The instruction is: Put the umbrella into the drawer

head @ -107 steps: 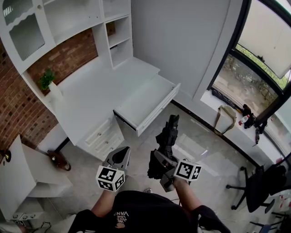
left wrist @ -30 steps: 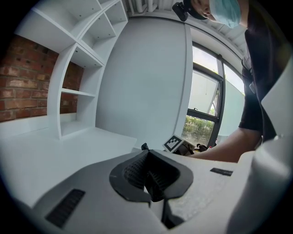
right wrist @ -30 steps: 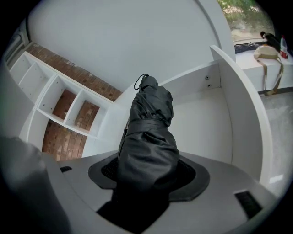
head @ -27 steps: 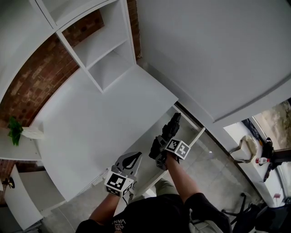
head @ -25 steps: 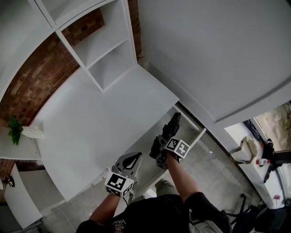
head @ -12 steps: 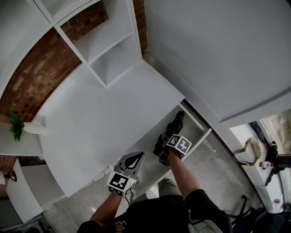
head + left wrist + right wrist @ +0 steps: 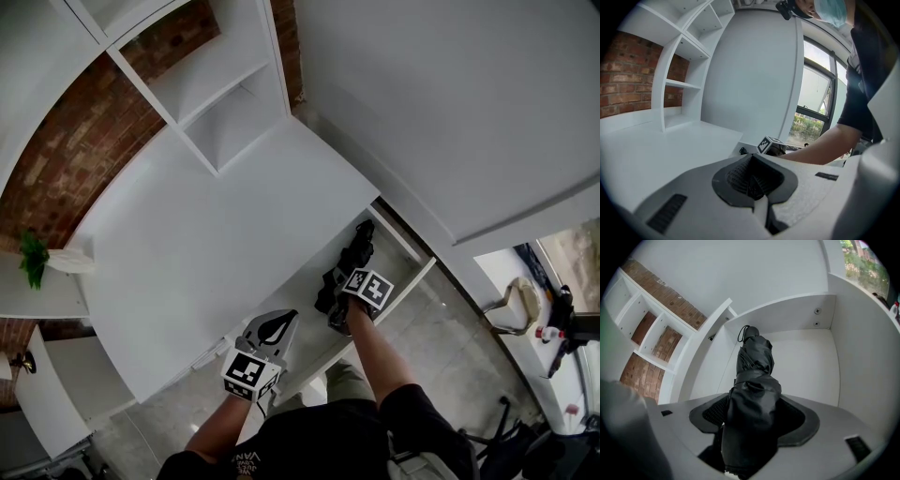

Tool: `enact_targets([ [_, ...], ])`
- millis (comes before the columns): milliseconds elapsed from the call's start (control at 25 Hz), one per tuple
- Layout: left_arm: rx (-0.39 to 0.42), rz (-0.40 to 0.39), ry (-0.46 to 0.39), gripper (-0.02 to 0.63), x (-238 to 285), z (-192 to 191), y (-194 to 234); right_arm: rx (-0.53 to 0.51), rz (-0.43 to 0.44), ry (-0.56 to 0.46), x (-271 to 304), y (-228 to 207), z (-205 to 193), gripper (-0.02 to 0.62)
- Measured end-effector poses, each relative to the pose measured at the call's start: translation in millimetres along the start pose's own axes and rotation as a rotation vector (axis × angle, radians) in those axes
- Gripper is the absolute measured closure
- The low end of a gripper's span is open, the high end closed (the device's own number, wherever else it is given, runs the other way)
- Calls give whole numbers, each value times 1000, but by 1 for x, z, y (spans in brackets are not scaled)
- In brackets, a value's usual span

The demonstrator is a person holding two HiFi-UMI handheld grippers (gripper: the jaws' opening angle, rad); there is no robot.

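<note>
Right gripper [image 7: 754,420] view shows what the head view can't: jaws opening, with the folded black umbrella [image 7: 753,366] between them, running ahead onto the drawer [image 7: 806,362] floor. Left gripper [image 7: 751,180] view shows its jaws together and empty, the right gripper ahead of them.

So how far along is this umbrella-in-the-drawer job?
Nearly done. The drawer is open and the folded umbrella is down inside it. The right claw is opening around it. Left to do: draw that claw clear. The left claw is shut and empty.
</note>
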State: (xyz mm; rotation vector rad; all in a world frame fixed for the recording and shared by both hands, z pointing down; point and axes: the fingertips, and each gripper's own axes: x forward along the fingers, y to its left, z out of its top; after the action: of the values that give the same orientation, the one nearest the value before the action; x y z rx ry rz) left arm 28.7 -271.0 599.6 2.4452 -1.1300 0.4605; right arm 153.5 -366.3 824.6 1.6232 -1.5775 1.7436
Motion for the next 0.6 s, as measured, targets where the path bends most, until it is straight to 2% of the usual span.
enact_targets([
  [440,-3,-26,-22,600,-6,6,-6,6,38,-50,-30,2,2,301],
  [600,4,-38,-29,600,-10,8,-6,-34,35,-80,-46,7,4,301],
])
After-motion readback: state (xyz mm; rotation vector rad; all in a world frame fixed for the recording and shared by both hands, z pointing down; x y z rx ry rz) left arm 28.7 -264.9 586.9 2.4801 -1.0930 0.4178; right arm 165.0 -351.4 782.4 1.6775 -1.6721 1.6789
